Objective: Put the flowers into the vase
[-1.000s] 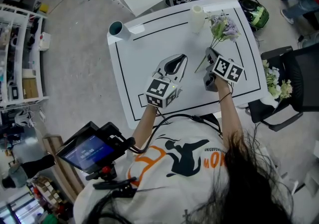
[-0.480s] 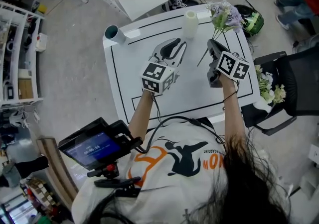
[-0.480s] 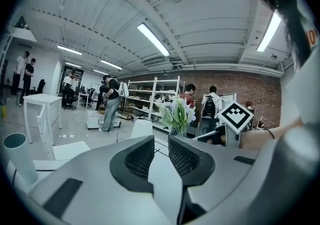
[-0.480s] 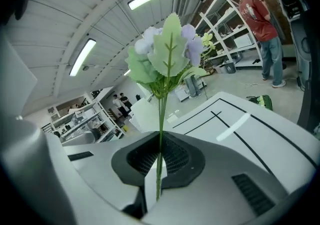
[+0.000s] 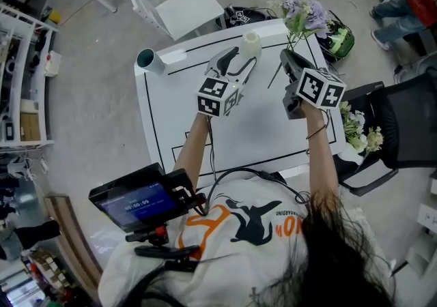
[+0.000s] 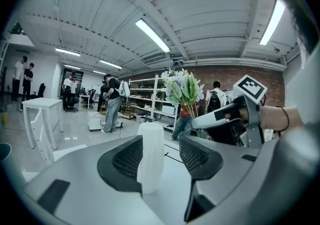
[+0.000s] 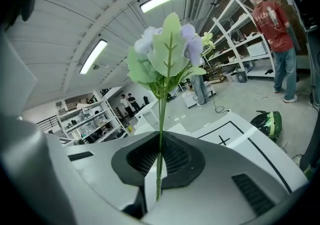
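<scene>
A white ribbed vase [image 5: 251,43] stands upright near the far edge of the white table [image 5: 259,128]. My left gripper [image 5: 239,61] reaches up to it with its jaws opening. In the left gripper view the vase [image 6: 150,154] stands between the pads [image 6: 129,159], with a gap on its right side. My right gripper [image 5: 287,59] is shut on the thin green stem of a bunch of purple flowers [image 5: 300,16], held up in the air to the right of the vase. In the right gripper view the flowers [image 7: 167,54] rise straight up from the shut right gripper [image 7: 159,161].
A teal-lined cup [image 5: 147,60] lies at the table's far left corner. More flowers [image 5: 358,132] rest on a black chair [image 5: 403,121] to the right. A green bag [image 5: 339,39] lies on the floor behind the table. A white chair [image 5: 188,9] stands beyond it.
Both grippers moved toward the far edge of the table. The right one lifted the flowers off the table. The left jaws opened around the vase.
</scene>
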